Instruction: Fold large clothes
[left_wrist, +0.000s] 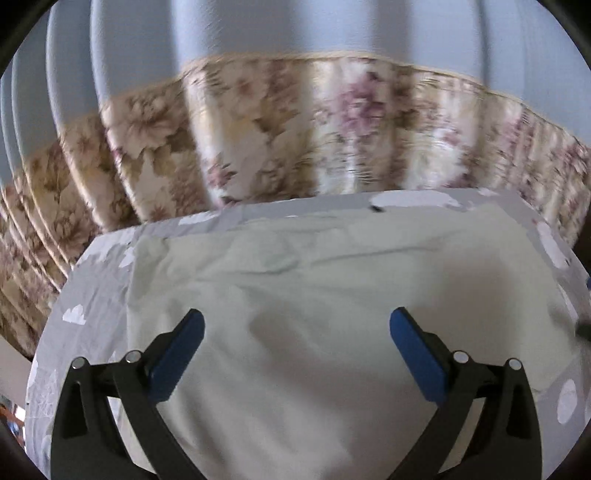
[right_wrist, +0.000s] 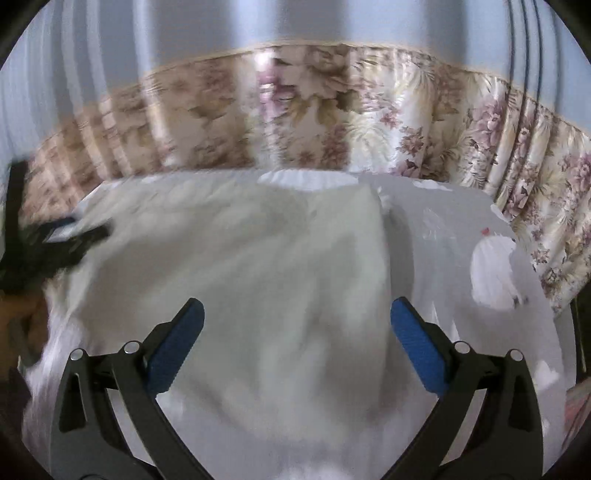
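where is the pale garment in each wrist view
Left wrist: the pale garment fills the centre and lower part, spread on the grey patterned sheet, under the open left gripper.
Right wrist: the pale garment lies centre-left, its right edge near the middle, under the open right gripper.
Shared landmark: the floral curtain behind.

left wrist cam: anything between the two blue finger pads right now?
Only the pale garment spread on the grey patterned sheet. The left gripper is open over it, nothing pinched, in the left wrist view.
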